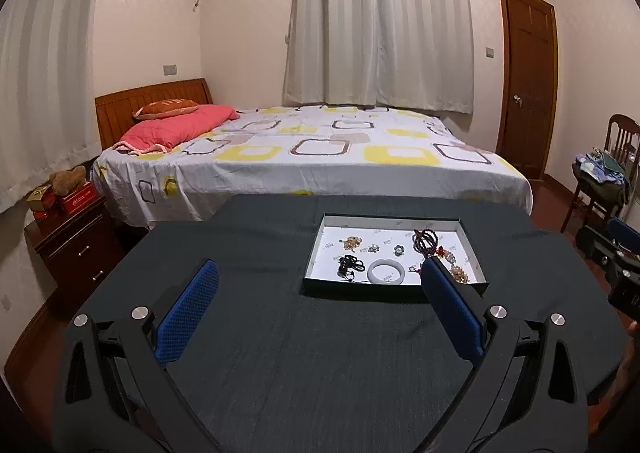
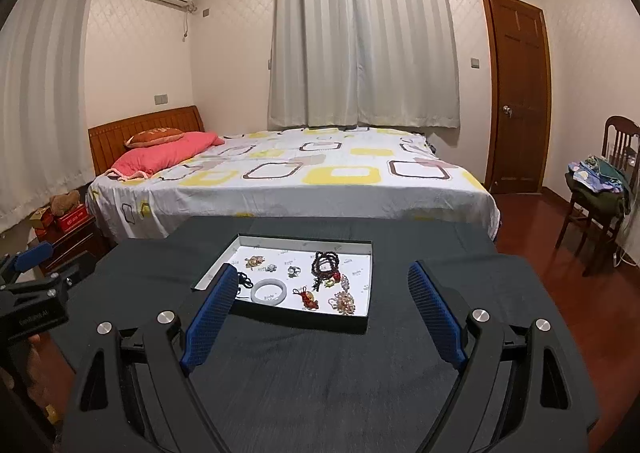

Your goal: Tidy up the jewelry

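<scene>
A shallow black tray with a white floor (image 1: pixel 472 249) (image 2: pixel 224 259) sits on a dark cloth-covered table. In it lie a pale jade bangle (image 1: pixel 385 272) (image 2: pixel 269 291), dark red bead strings (image 1: pixel 426 241) (image 2: pixel 326 265), a black cord piece (image 1: pixel 349 264) (image 2: pixel 243 280), small brooches (image 1: pixel 351 242) (image 2: pixel 256 261), a red charm (image 2: pixel 308 299) and a pale bead cluster (image 2: pixel 343 301). My left gripper (image 1: pixel 320 273) is open and empty, hovering just short of the tray. My right gripper (image 2: pixel 322 277) is open and empty, over the tray's near edge.
The dark table (image 1: pixel 280 333) (image 2: pixel 320 373) stands before a bed (image 1: pixel 320 157) (image 2: pixel 300 177). A nightstand with boxes (image 1: pixel 72 229) is at the left, a chair with clothes (image 2: pixel 600 189) at the right, a wooden door (image 2: pixel 516 93) beyond.
</scene>
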`<state>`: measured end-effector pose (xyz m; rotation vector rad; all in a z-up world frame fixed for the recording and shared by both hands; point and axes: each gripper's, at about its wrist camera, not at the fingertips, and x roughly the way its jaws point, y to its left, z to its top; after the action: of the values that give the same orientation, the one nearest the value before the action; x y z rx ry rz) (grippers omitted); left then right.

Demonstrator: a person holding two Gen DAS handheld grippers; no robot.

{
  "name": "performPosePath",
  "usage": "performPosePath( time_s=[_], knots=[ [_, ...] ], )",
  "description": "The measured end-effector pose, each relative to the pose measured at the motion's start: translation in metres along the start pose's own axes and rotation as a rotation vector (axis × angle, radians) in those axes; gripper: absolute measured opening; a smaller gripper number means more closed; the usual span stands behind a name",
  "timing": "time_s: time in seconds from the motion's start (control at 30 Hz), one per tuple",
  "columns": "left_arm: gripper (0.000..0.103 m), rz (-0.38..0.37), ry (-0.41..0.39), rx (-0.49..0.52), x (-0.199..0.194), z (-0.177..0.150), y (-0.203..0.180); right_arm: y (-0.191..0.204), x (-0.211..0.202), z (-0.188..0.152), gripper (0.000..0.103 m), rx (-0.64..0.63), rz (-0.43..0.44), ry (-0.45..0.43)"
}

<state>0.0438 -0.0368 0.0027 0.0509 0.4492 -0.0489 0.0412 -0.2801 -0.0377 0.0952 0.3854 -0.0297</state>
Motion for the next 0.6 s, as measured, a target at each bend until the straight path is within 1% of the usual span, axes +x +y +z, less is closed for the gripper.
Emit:
performPosePath(
  time_s=[0.2, 0.4, 0.6],
  knots=[
    [0.099, -0.012, -0.018, -0.006, -0.012, -0.001, 0.001, 0.001, -0.006, -0.001, 0.084, 0.001, 0.002, -0.008],
    [0.099, -0.019, -0.025, 0.007, -0.017, -0.001, -0.004, 0.002, -0.009, 0.001, 0.084, -0.003, -0.005, -0.022],
    [0.099, -0.018, -0.025, 0.000, -0.018, -0.002, -0.005, 0.004, -0.011, 0.000, 0.084, 0.000, -0.003, -0.025]
  ],
)
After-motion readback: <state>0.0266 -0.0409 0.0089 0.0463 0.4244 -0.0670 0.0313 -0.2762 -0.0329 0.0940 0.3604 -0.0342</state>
